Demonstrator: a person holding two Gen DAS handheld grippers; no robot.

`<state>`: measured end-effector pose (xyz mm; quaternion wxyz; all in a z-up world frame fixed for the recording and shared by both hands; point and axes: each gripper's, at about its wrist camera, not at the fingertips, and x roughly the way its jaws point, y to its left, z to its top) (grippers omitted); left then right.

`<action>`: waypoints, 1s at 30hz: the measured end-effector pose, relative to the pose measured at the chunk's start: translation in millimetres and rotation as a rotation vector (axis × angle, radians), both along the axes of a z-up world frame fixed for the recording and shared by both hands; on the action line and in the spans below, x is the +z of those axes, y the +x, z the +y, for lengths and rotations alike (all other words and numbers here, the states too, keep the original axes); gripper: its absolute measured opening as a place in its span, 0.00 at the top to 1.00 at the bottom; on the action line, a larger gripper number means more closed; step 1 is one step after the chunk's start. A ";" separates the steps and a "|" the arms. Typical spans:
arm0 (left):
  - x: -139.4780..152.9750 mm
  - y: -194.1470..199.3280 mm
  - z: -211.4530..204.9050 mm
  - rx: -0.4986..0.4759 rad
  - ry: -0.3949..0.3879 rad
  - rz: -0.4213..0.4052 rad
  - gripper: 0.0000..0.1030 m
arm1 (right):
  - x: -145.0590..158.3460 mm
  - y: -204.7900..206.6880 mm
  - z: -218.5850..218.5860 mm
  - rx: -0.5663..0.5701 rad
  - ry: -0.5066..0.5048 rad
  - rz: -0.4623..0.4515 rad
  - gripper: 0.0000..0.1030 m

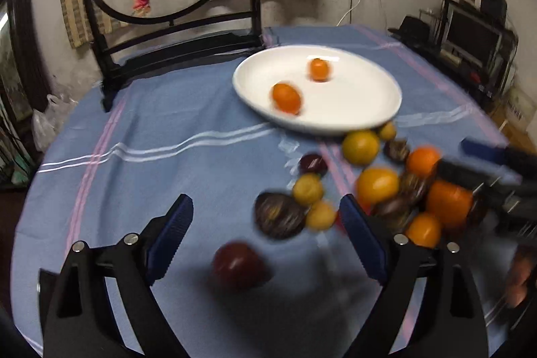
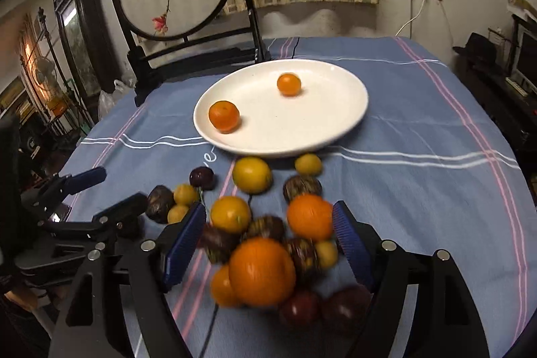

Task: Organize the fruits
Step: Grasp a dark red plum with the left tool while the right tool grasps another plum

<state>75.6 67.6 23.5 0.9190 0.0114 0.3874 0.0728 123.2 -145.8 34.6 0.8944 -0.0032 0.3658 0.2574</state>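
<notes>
Two oranges (image 2: 224,116) already sit on the white plate (image 2: 349,109); the rest lie heaped on the tabletop (image 2: 419,190). My right gripper (image 2: 268,244) and left gripper (image 1: 265,237) hang spread wide, holding nothing; next I must close on one orange

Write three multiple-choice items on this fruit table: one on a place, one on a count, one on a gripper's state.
1. Where does the loose fruit pile lie?
A. on the cloth in front of the plate
B. on the plate
C. on the chair

2. How many oranges lie on the white plate?
A. none
B. two
C. five

3. How is the right gripper?
A. shut on a plum
B. shut, empty
C. open over the pile

Answers: 1 A, the pile sits on the blue cloth; 2 B, two oranges show there; 3 C, its jaws stand wide apart.
</notes>
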 end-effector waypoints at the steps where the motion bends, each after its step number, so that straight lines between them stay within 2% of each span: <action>1: -3.5 -5.5 1.5 -0.003 0.009 0.007 0.16 | -2.5 -5.7 -8.6 -0.026 0.028 -0.002 0.18; 7: -15.6 -15.3 19.4 0.024 -0.029 0.045 0.16 | -11.6 -15.6 -42.1 -0.114 0.163 0.042 0.18; 10: -23.0 -12.1 25.3 0.037 -0.069 0.064 0.19 | -15.6 -19.3 -49.1 -0.139 0.171 0.066 0.18; 11: -26.5 -9.4 26.1 0.036 -0.077 0.075 0.24 | -16.0 -21.8 -49.6 -0.142 0.163 0.065 0.18; 13: -33.8 -4.6 25.4 0.035 -0.084 0.109 0.40 | -16.6 -27.2 -52.1 -0.140 0.146 0.060 0.18; 14: -38.6 -2.0 25.2 0.029 -0.091 0.135 0.58 | -17.3 -29.0 -53.7 -0.134 0.138 0.064 0.18; 15: -40.1 -2.0 24.2 0.025 -0.090 0.129 0.63 | -17.7 -29.8 -54.0 -0.129 0.127 0.069 0.18; 21: -41.0 -1.1 15.6 -0.003 -0.079 0.113 0.63 | -31.2 -32.6 -55.5 -0.109 -0.093 0.100 0.18; 25: -38.0 -2.8 16.4 -0.013 -0.089 0.109 0.63 | -38.2 -24.5 -52.7 -0.105 -0.160 0.122 0.18; 28: -36.8 -2.9 19.1 -0.006 -0.101 0.112 0.63 | -40.8 -18.9 -44.5 -0.092 -0.246 0.113 0.18; 30: -36.7 -3.2 20.8 0.001 -0.115 0.117 0.63 | -37.3 -20.0 -42.0 -0.066 -0.267 0.095 0.24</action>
